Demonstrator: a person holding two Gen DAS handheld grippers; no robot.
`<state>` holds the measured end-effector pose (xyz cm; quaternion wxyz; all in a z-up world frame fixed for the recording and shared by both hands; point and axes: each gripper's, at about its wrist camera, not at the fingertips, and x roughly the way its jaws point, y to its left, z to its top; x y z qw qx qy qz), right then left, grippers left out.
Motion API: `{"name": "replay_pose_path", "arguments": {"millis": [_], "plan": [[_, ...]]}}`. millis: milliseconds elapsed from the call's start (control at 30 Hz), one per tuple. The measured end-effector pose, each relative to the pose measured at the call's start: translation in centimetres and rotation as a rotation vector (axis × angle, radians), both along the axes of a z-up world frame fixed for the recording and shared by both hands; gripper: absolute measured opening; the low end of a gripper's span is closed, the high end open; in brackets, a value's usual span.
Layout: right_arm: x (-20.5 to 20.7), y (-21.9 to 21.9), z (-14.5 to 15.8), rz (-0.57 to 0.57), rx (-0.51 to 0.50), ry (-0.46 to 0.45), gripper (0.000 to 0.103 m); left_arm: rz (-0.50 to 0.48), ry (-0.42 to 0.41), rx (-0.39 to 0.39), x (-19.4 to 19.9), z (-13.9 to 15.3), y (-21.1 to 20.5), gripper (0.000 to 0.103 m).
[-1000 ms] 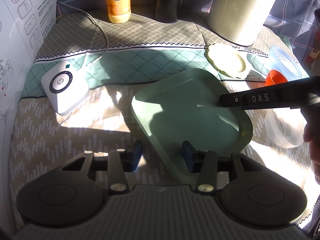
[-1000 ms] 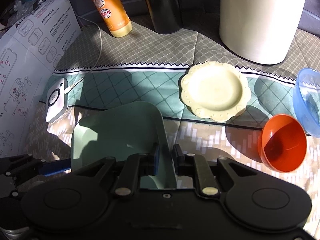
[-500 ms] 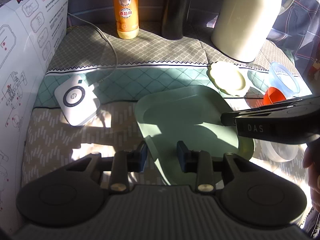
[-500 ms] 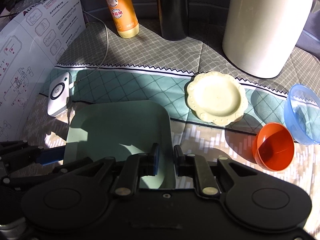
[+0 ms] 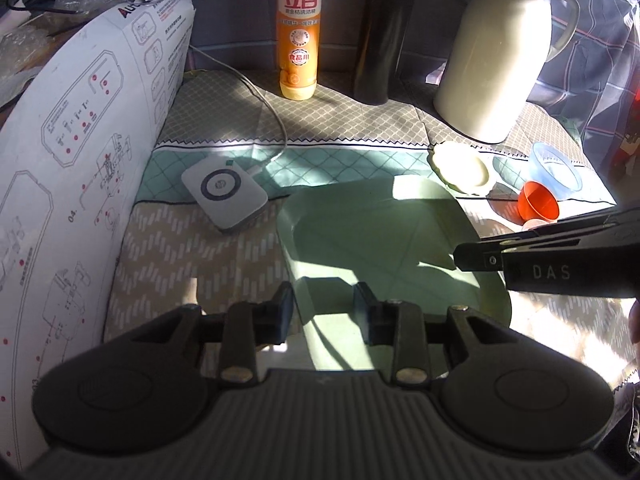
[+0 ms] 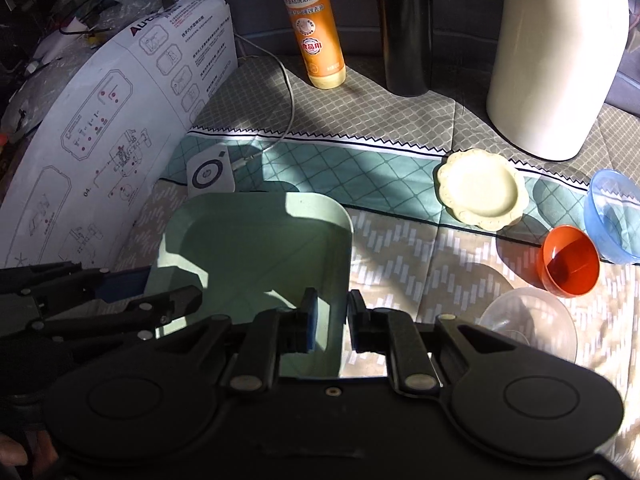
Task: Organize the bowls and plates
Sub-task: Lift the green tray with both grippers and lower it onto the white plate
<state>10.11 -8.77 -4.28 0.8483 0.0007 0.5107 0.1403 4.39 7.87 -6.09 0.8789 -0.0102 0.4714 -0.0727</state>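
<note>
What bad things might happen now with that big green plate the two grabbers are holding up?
1. The green square plate is held only by its rims, the left gripper on one and the right gripper on the other. If either slips, it may tip and drop.
2. The clear bowl and orange bowl sit close to the right; a swing could knock them.

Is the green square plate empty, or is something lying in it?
Empty. The green square plate shows only bare surface with sunlight and shadows; the part behind the tongs is hidden.
</note>
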Motion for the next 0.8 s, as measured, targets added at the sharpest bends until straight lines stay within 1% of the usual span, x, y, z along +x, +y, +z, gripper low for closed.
{"name": "replay_pose_path", "arguments": {"millis": [200,367,500,600,700,800], "plan": [[-2.9,1.7,0.6,0.049,0.029,0.019,0.016,0.0,0.011,0.0,-3.6,0.1,2.3,0.031],[-4.8,2.9,0.0,0.083,0.039,0.058,0.016,0.005,0.037,0.01,-6.0,-0.6,3.6,0.031],[-6.4,3.8,-1.0,0.116,0.035,0.098,0.016,0.011,0.071,0.01,-7.5,-1.8,4.3,0.031],[-7.5,4.3,-2.3,0.132,0.033,0.141,0.016,0.012,0.1,0.012,-8.4,-2.9,4.6,0.031],[-8.2,4.6,-3.4,0.137,0.03,0.174,0.016,0.003,0.116,0.018,-8.8,-3.5,4.8,0.031],[-8.7,4.8,-4.0,0.143,0.026,0.186,0.016,-0.003,0.123,0.022,-8.8,-3.9,4.8,0.031]]}}
